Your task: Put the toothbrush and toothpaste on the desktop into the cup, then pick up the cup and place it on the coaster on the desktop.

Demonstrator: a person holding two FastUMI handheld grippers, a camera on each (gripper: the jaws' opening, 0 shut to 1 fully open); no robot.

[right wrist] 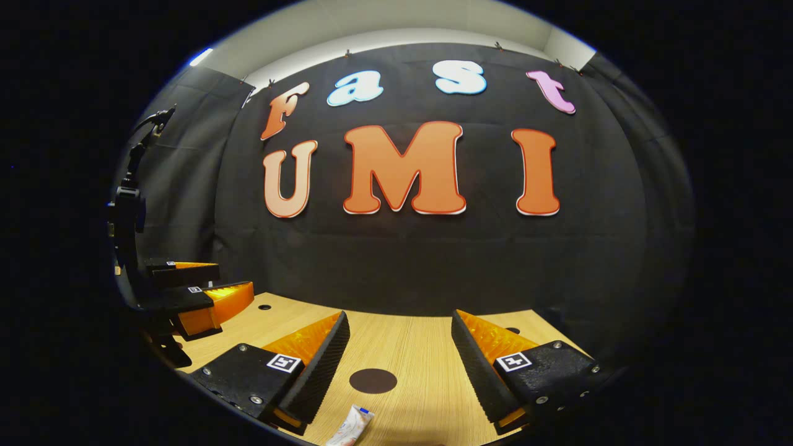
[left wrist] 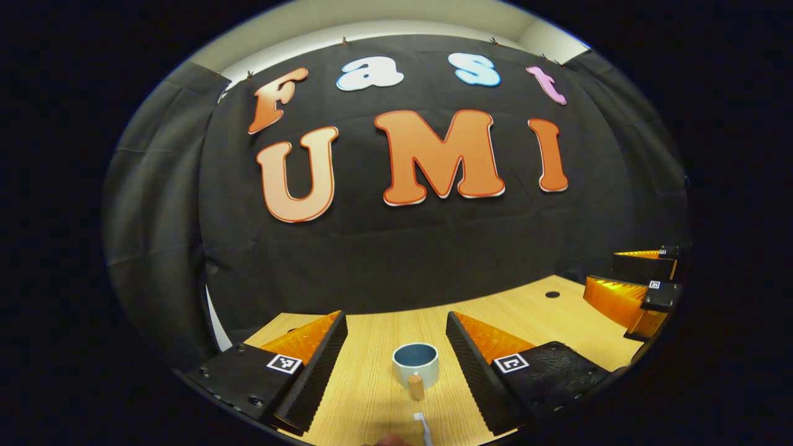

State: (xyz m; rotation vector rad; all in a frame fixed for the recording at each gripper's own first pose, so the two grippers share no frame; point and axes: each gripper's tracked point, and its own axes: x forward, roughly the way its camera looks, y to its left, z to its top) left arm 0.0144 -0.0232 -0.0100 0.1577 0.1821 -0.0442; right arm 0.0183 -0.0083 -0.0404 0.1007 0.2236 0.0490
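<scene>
1. While both grippers hang over the light wooden desktop with nothing held, I judge the step in hand to be the first pick: the toothbrush.
2. The left gripper is released, its fingers spread wide. The short round cup, pale outside and blue-grey inside, stands upright between them, farther along the desktop.
3. Just on the near side of the cup stands a small brown cylindrical piece; I cannot tell what it is.
4. Nearer than the cup again lies the white toothbrush, its head pointing toward the cup and its handle cut off at the edge of the left gripper view.
5. I would draw the left gripper back from the cup, lower it over the toothbrush handle, and close across the narrow width, keeping the fingers off the brown piece.
6. The right gripper is also released and empty. The dark round flat coaster lies between its fingers, on the desktop.
7. Nearer than the coaster and a little to its left lies the white toothpaste tube with a blue cap end, flat and tilted toward the coaster.
8. The cup's mouth is narrow, so each item should go in end first and nearly upright.
9. The tube looks soft; I expect it to flatten under a firm squeeze.
</scene>
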